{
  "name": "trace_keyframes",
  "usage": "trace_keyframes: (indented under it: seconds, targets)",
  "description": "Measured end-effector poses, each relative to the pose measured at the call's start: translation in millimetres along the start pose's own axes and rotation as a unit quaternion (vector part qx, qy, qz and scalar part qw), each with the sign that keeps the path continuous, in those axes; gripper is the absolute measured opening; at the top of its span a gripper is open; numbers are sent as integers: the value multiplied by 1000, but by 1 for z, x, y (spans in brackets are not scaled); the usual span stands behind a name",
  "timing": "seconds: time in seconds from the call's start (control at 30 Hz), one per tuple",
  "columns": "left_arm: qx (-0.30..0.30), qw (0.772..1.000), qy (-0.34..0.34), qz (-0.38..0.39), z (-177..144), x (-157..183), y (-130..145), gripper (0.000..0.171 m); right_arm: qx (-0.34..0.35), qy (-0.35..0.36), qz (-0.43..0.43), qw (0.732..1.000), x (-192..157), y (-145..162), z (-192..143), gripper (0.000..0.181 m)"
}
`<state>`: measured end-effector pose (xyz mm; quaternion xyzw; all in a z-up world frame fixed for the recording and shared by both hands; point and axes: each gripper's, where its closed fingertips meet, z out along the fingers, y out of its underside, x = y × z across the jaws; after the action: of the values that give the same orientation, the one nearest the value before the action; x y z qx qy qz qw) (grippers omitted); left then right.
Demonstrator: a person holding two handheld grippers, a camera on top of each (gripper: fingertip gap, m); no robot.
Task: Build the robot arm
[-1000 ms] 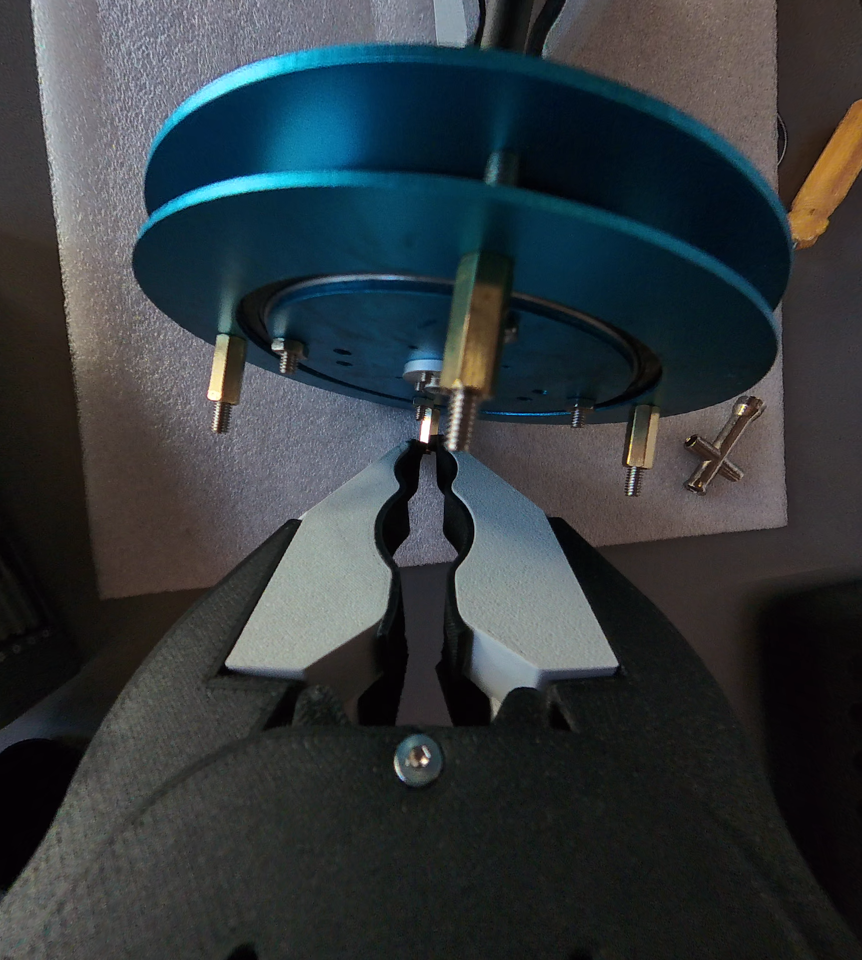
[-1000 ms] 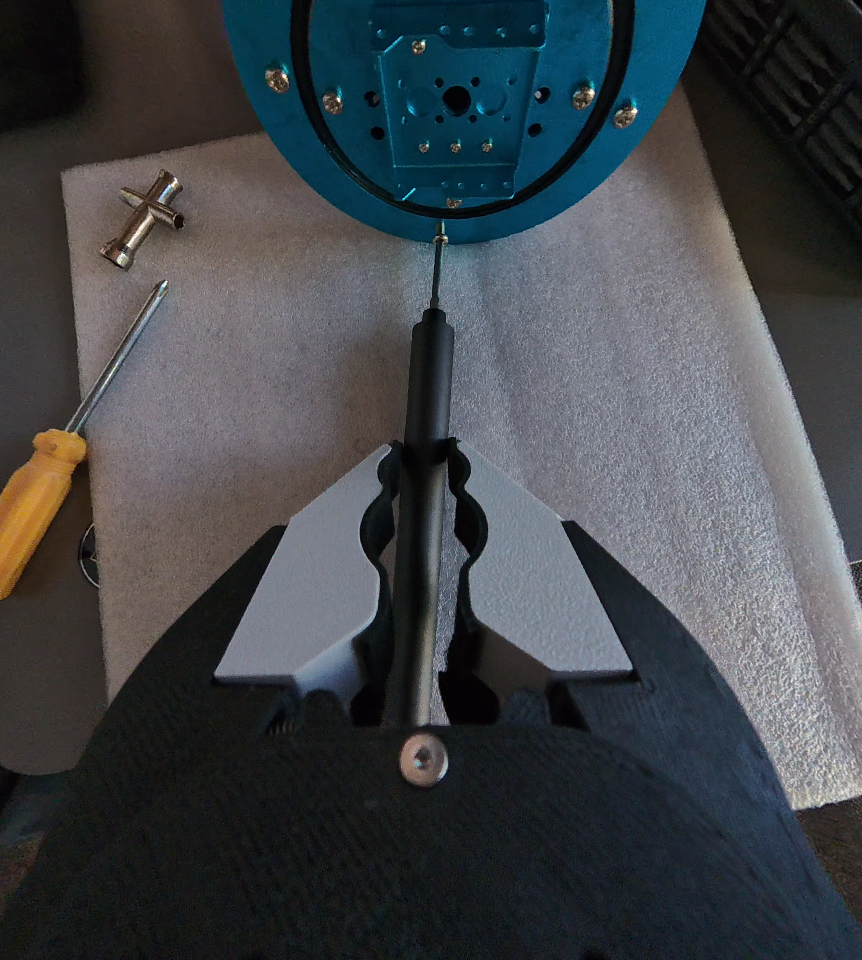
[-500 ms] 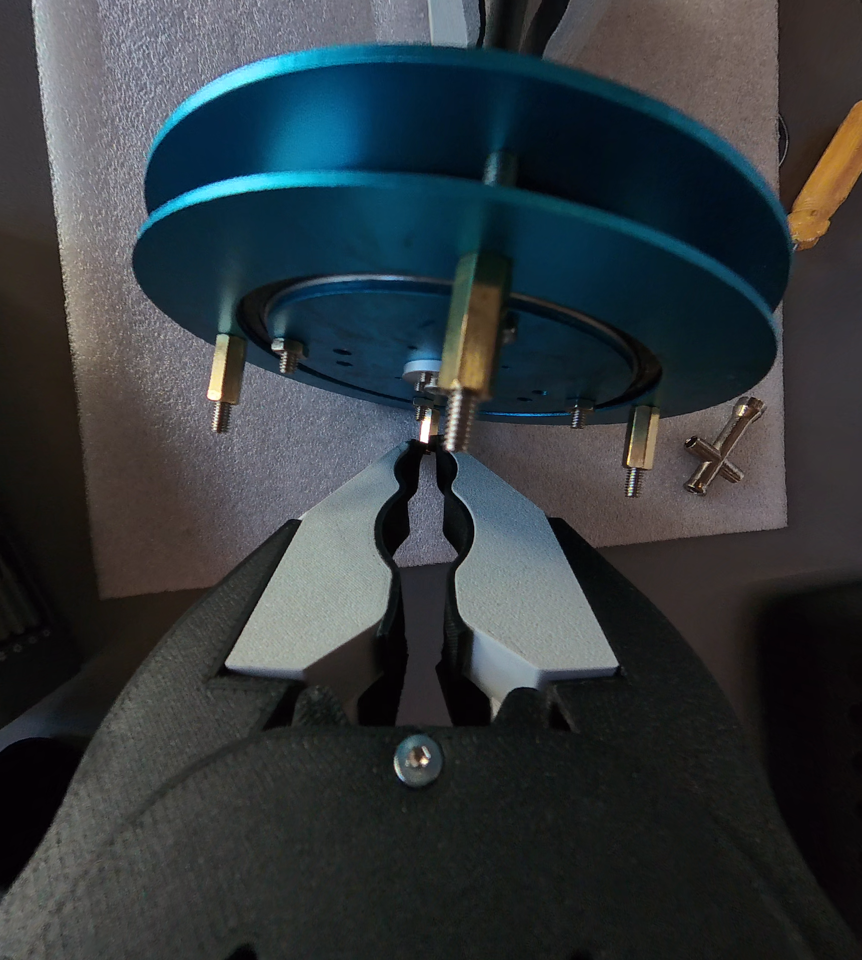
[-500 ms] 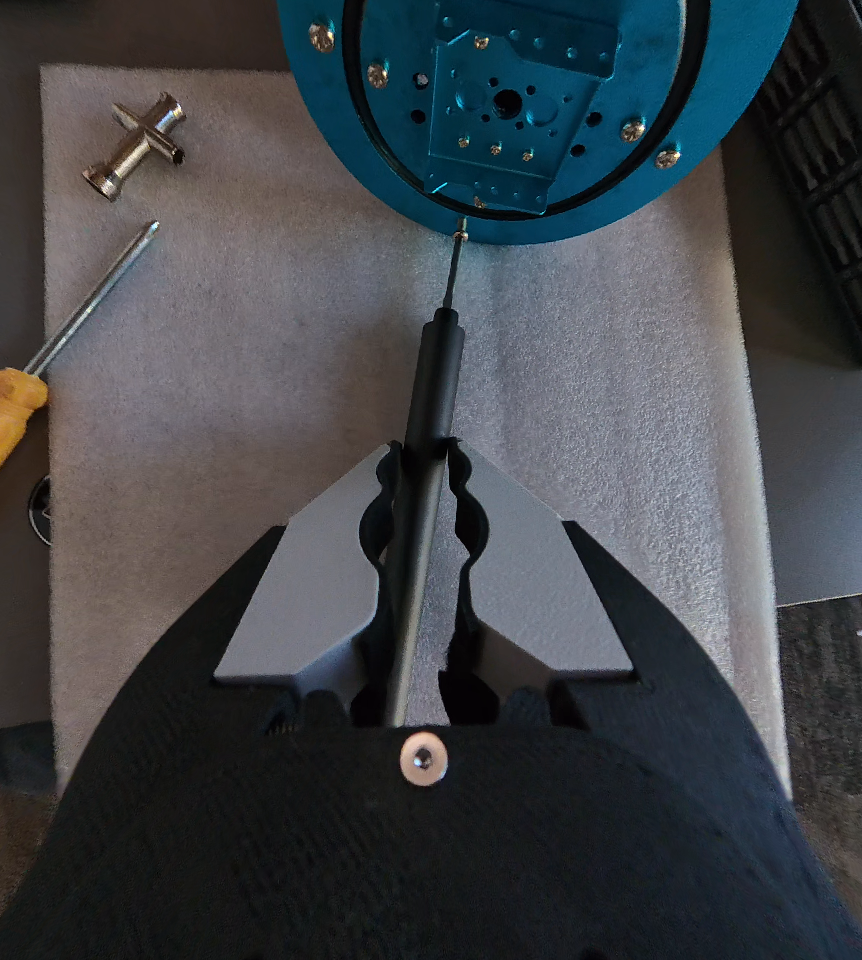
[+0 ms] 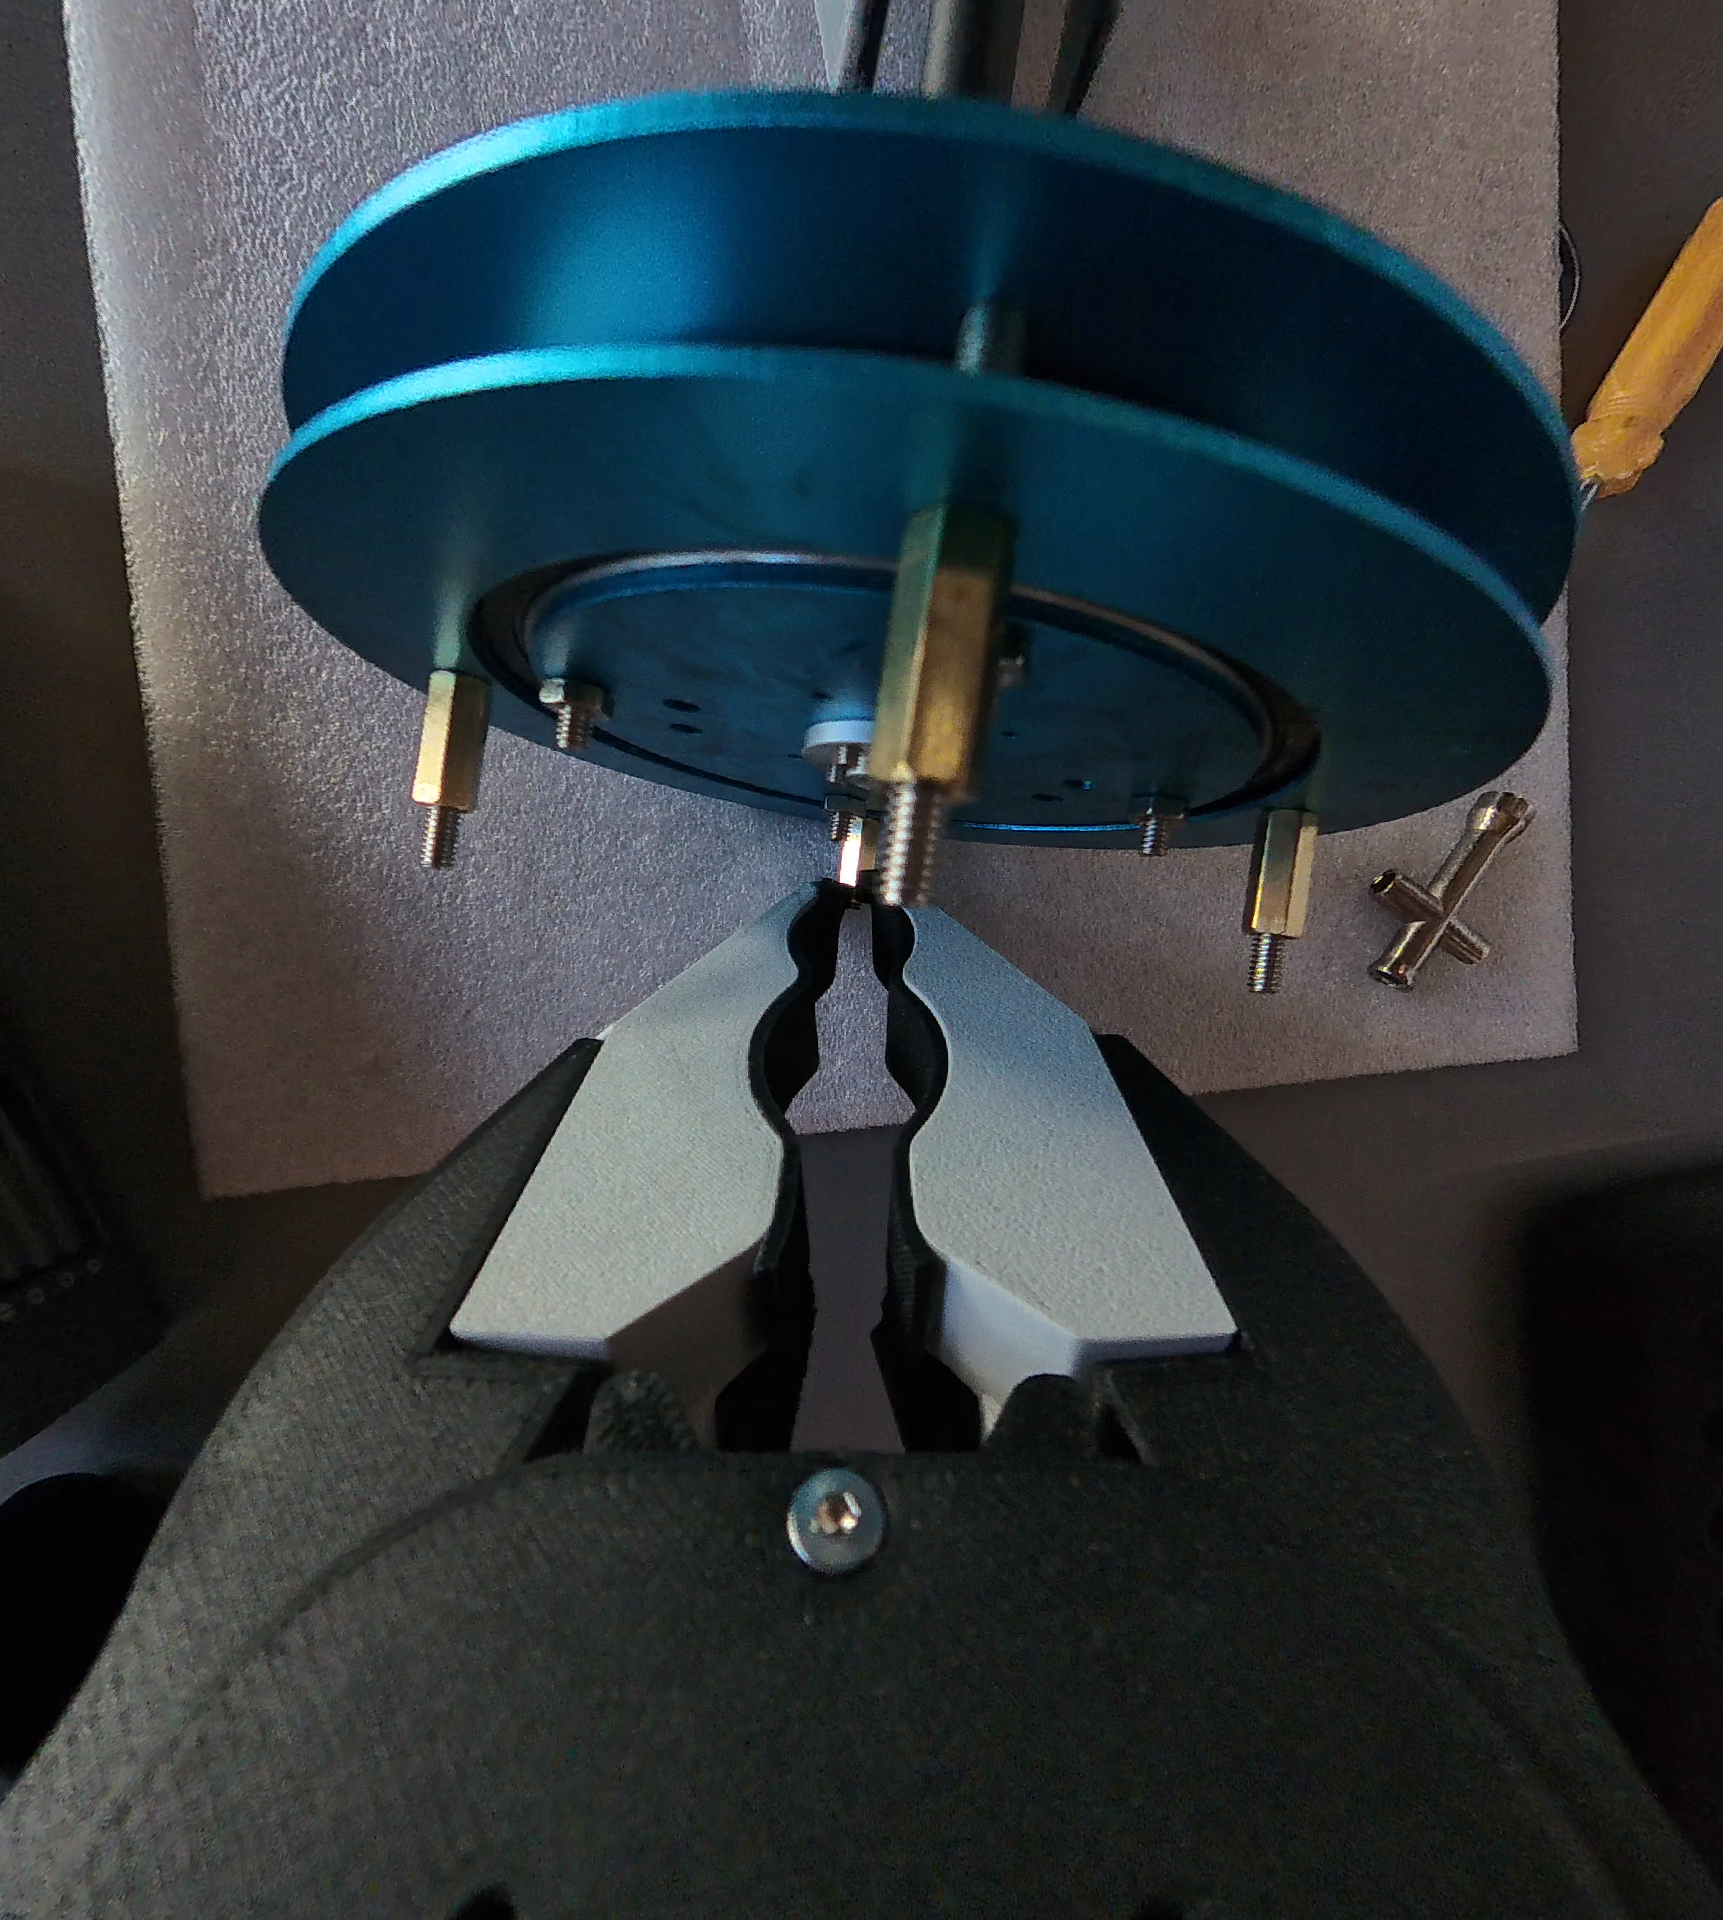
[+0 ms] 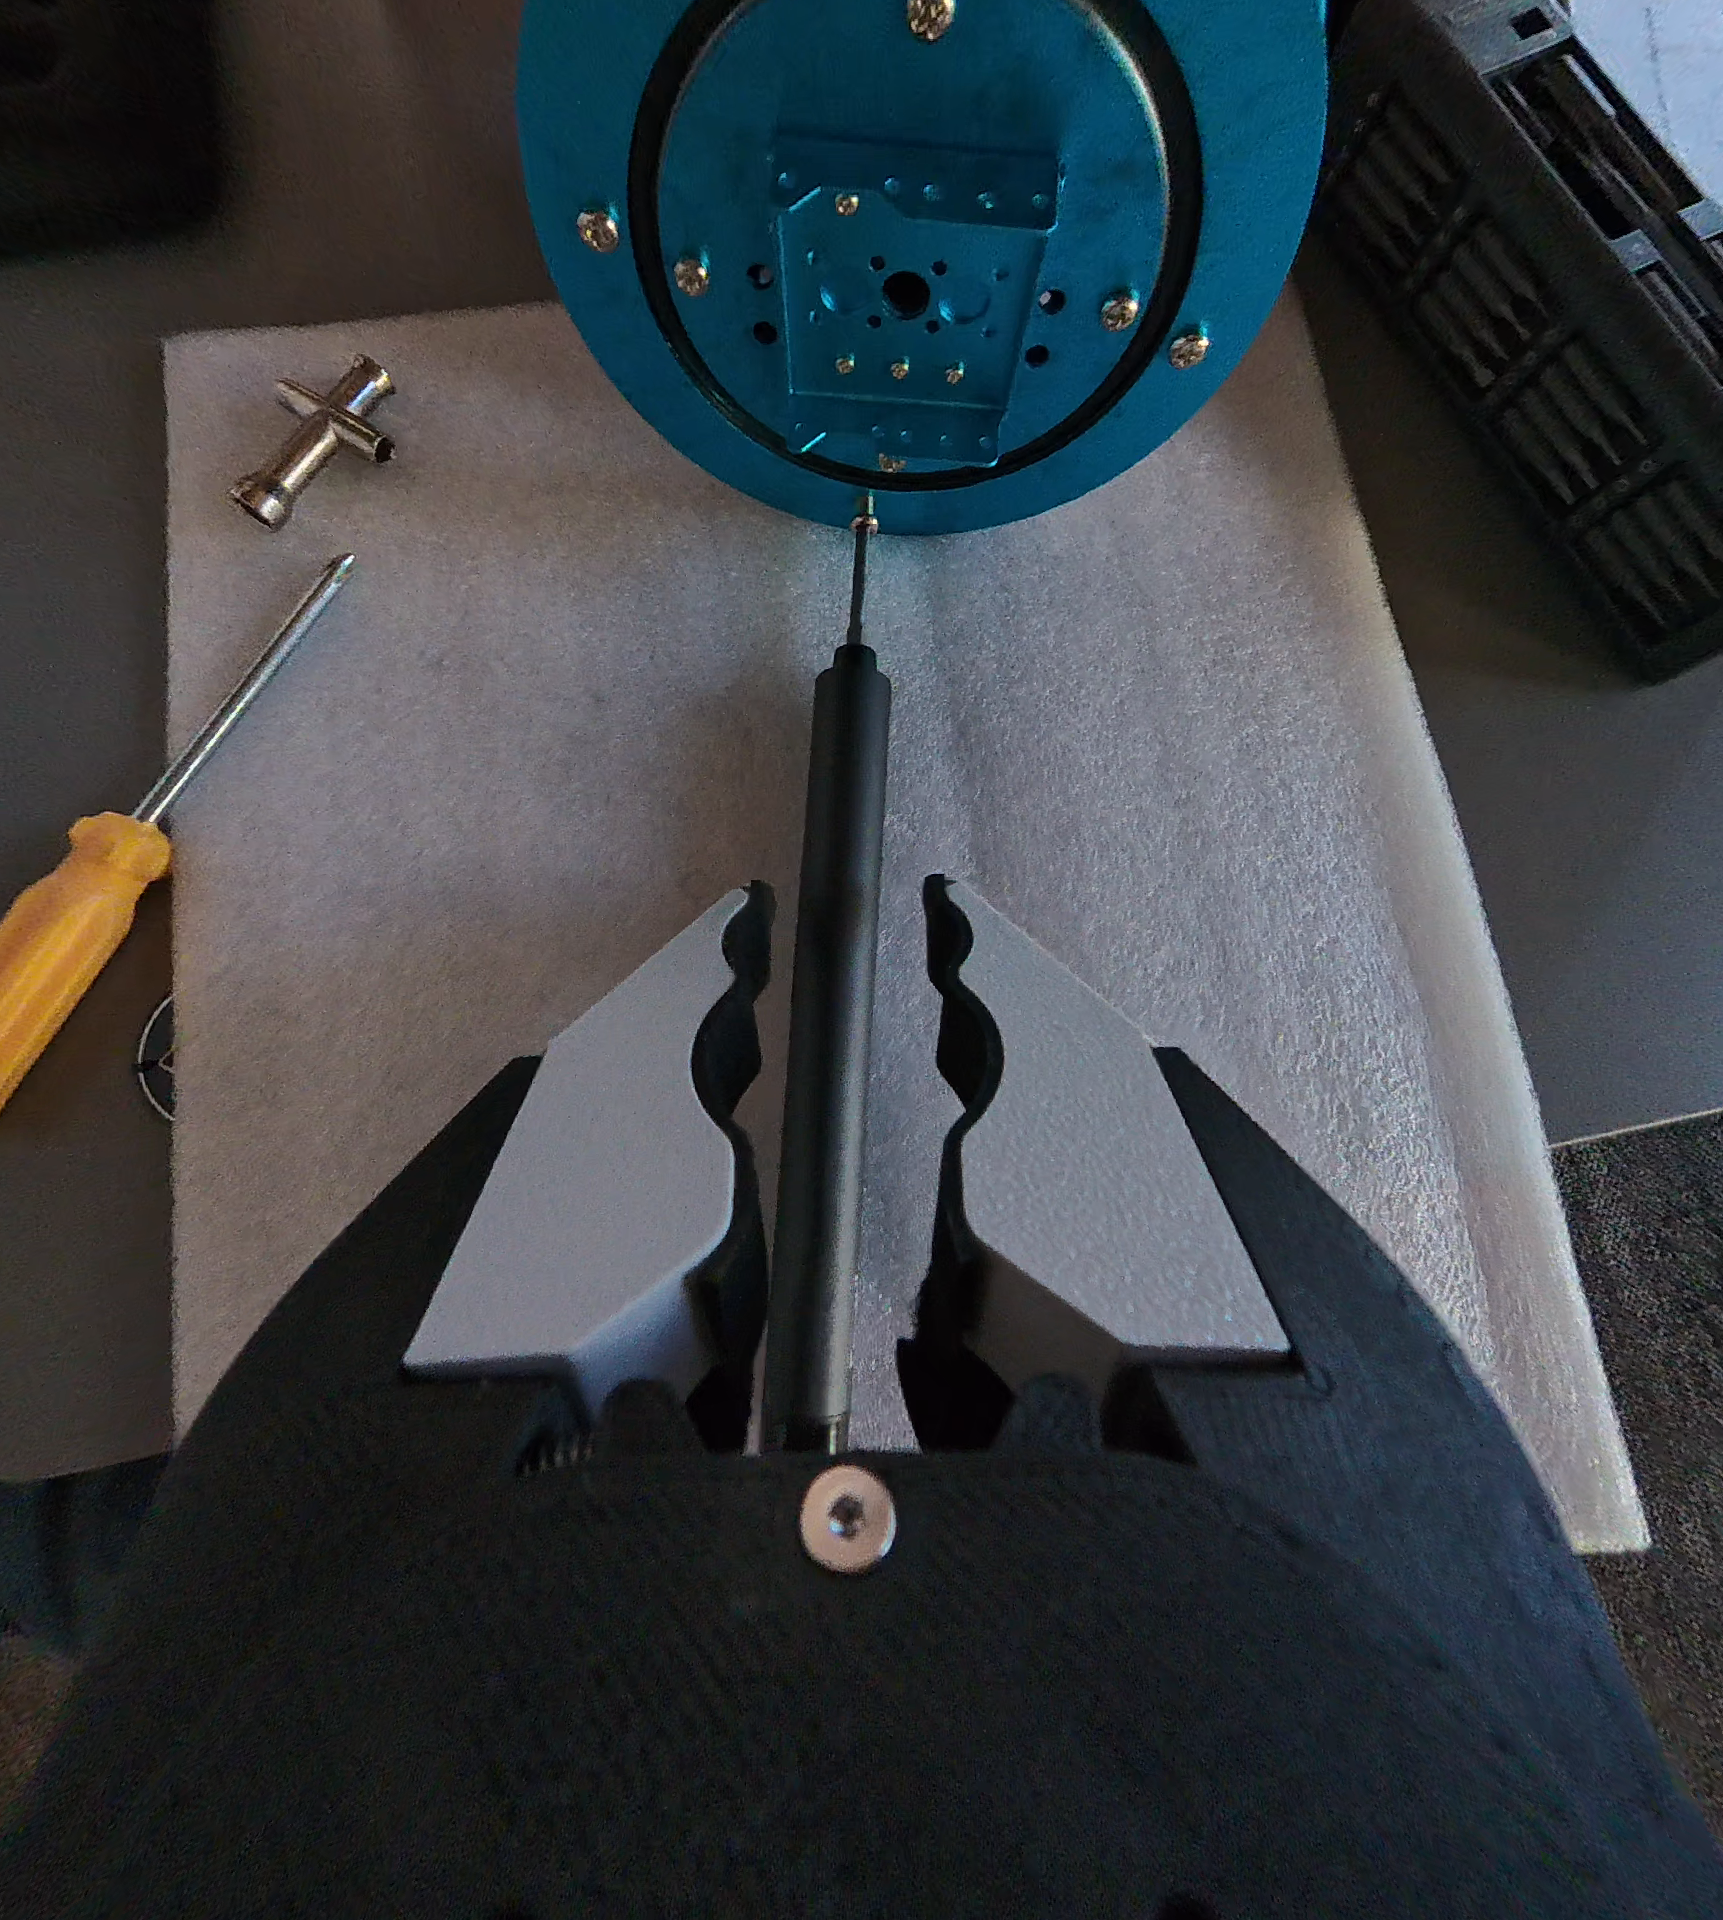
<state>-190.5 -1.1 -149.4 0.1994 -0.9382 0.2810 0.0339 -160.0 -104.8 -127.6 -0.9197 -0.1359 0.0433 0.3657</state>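
Blue disc matt anodised metal; standoffs brass; pad rough white foam; screwdriver handle glossy plastic.

The right gripper is opening its jaws, maybe letting go of the black screwdriver.

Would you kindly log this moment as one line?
left gripper: shut on small nut | right gripper: open around black screwdriver | blue disc assembly: raised

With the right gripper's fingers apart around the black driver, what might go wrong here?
1. The black precision screwdriver sits loose between the open right gripper; it may topple off the screw.
2. The left gripper pinches only a small nut under the blue disc assembly; that grip could slip.
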Motion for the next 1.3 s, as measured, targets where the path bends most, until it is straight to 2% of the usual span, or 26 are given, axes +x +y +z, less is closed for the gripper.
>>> trace_keyframes:
  seconds: [0.17,0.37,0.57,1.03,1.3]
  targets:
    - [1,1000,1,0,0,0,0,4,-14,-9,21,1000,-3,3,7,27]
    - [0,1000,0,1,0,0,0,4,-45,6,12,999,-2,7,16,16]
    - [1,1000,0,2,0,0,0,5,-43,6,19,999,-2,7,16,15]
    - [1,1000,3,0,0,1,-1,5,-50,29,-31,998,1,7,16,15]
    - [-1,1000,3,-1,1,0,0,5,-42,21,-8,999,1,6,17,15]
